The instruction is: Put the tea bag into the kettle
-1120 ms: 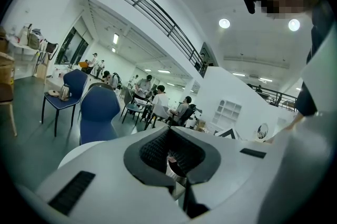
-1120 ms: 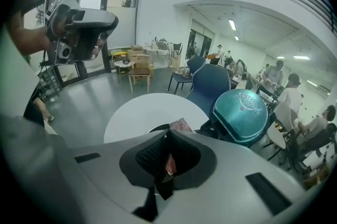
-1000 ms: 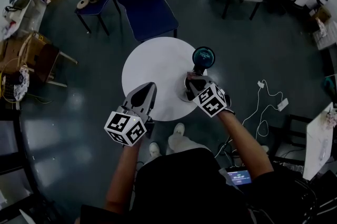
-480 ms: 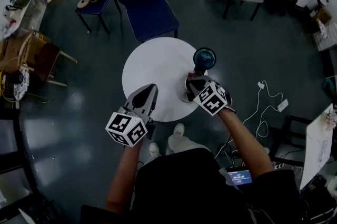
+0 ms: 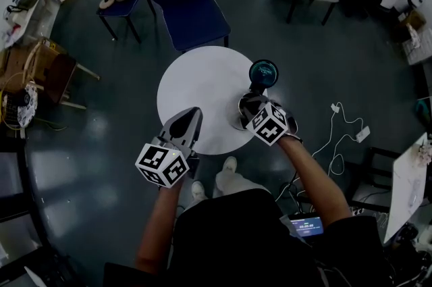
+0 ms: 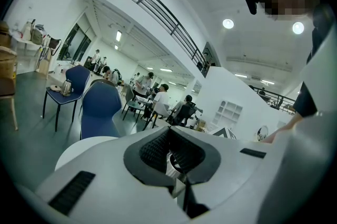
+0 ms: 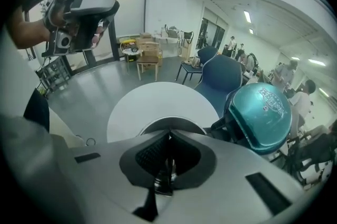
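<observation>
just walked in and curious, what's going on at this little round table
A person stands at a round white table, holding two grippers. The right gripper, jaws shut on a thin slip that looks like the tea bag, hangs right over the kettle, whose teal lid is flipped open. The left gripper hovers shut and empty alongside.

Teal kettle lid [image 5: 262, 71], white table [image 5: 196, 86]

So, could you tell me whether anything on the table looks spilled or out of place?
Nothing stands out. The kettle sits upright at the table's right edge, its teal lid flipped open, with the right gripper over it. No spill shows.
</observation>
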A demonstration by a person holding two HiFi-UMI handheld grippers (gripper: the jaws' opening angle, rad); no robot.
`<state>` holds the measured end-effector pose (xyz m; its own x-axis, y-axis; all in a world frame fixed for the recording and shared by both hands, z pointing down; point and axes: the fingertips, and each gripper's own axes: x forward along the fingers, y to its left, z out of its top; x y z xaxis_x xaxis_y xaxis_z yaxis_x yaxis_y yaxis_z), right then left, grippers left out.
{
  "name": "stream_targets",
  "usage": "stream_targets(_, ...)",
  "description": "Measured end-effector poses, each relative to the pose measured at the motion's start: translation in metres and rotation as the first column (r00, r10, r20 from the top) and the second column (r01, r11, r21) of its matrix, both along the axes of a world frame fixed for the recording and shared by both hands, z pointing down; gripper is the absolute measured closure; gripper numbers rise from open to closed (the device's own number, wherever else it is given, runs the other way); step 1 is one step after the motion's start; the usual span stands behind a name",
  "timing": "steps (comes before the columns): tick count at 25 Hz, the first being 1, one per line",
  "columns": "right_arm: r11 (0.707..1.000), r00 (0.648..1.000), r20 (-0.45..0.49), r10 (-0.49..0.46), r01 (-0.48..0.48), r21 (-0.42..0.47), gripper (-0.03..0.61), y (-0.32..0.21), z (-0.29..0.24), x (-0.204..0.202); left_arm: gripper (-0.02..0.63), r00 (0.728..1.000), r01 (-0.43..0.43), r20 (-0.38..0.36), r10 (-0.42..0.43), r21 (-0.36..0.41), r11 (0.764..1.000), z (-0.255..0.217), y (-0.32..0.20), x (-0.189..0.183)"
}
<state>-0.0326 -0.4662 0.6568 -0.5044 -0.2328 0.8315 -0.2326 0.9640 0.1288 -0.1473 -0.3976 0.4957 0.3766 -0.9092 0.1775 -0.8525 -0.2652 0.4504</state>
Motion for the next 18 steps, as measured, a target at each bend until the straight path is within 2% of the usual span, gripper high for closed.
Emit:
stream_targets(13, 0.999, 0.999, -0.025, -0.027, 0.028, 0.043, 0.558, 0.001, 0.001, 0.001, 0.598, 1.0, -0.007, -0.01, 0.007, -0.005, 1.0, 0.002, 0.0, 0.004)
stream_targets(18, 0.999, 1.0, -0.01, -0.02, 0.02, 0.03, 0.558, 0.003, 0.002, -0.001, 0.598, 1.0, -0.013, -0.013, 0.013, -0.02, 1.0, 0.009, 0.003, 0.004)
